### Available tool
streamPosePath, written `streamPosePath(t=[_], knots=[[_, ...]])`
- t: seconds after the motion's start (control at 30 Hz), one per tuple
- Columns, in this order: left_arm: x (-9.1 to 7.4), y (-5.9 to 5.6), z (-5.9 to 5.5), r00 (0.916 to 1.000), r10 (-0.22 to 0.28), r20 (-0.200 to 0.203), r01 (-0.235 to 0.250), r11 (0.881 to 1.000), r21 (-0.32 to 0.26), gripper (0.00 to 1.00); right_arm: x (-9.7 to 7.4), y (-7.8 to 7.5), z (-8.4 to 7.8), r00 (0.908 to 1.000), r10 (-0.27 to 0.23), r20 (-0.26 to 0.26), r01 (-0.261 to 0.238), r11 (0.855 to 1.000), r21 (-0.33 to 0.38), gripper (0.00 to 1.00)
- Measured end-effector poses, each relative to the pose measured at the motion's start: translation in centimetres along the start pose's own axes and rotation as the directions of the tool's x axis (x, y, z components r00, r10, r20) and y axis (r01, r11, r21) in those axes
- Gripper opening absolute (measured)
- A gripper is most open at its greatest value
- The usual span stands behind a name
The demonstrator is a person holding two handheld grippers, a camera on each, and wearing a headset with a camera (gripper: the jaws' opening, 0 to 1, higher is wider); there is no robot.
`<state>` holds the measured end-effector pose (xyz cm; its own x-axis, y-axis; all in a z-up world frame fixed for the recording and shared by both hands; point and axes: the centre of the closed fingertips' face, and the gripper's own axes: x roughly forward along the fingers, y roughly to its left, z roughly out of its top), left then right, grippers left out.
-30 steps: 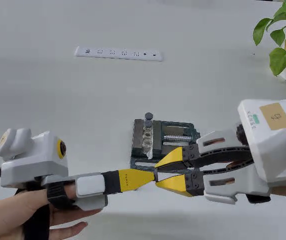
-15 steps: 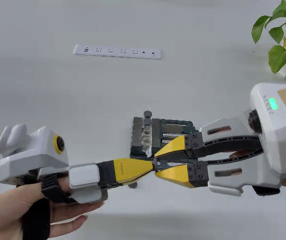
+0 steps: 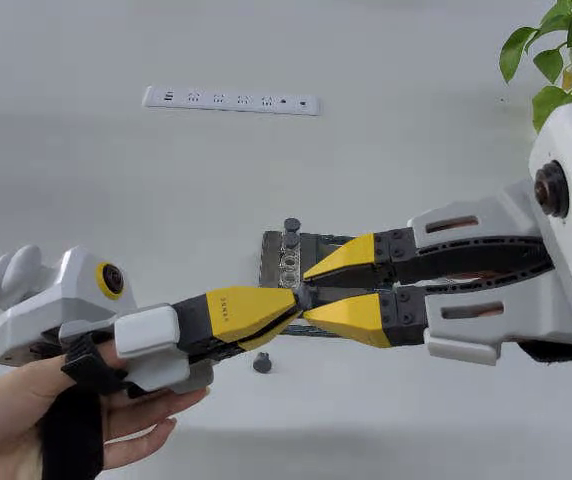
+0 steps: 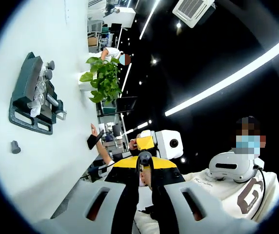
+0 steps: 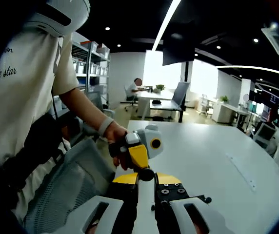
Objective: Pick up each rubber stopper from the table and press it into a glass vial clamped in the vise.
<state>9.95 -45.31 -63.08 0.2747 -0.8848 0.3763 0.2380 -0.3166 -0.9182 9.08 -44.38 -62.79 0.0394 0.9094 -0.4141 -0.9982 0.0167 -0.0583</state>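
On the worktop (image 3: 116,180), the job is part done, as far as the pictures show. A loose stopper (image 3: 262,363) lies on its own near you, just left of and in front of the vise (image 3: 270,265), so that one is yet to be picked up. In the vise, the row of glass vials (image 3: 290,265) runs away from you. Two dark stoppers (image 3: 291,240) sit at the far end of the row and look seated, though I can't tell how deep. In the left gripper view the nearer vials show clear glass with no dark cap, so they look open. A third rubber stopper (image 5: 146,174) is off the worktop. It hangs in the air in front of the vise and above it, where your two grippers meet tip to tip. By my reading, you have at least this one and the loose one left to press in.

Your left gripper (image 3: 291,303) comes in from the lower left with its yellow jaws drawn almost together. In its own view the small dark stopper stands right between its tips, so it is pinching the stopper.

Your right gripper (image 3: 304,296) reaches in from the right. Its jaws stand apart at the base but converge to a narrow gap at the tips, and its own view shows that same stopper caught in the gap. Both grippers pinch the stopper, which looks like a pass from one to the other. I can't tell which one bears the load.
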Motion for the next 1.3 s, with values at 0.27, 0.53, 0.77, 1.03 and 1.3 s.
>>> streamPosePath(t=[0.27,0.53,0.77,1.03,1.3], knots=[[0.1,-0.4,0.2,0.9996,-0.020,0.021,0.020,1.000,0.004,0.04,0.1,0.0,0.6,0.9999,-0.007,0.014,0.007,1.000,0.017,0.08],[0.0,-0.6,0.4,0.9985,-0.042,0.036,0.042,0.999,0.002,0.04,0.4,0.2,1.3,0.9995,-0.001,0.033,0.000,0.999,0.037,0.07],[0.2,-1.2,-0.1,0.9965,-0.079,0.026,0.079,0.997,-0.012,0.04,-0.1,0.4,1.6,0.9978,0.036,0.056,-0.040,0.997,0.062,0.07],[0.4,-1.6,0.0,0.9947,-0.099,0.030,0.099,0.995,-0.017,0.04,-0.5,0.2,1.9,0.9967,0.030,0.075,-0.038,0.994,0.105,0.06],[0.6,-1.7,-0.4,0.9946,-0.102,0.021,0.102,0.995,-0.017,0.04,-0.8,0.2,1.7,0.9962,0.038,0.079,-0.048,0.990,0.132,0.05]])
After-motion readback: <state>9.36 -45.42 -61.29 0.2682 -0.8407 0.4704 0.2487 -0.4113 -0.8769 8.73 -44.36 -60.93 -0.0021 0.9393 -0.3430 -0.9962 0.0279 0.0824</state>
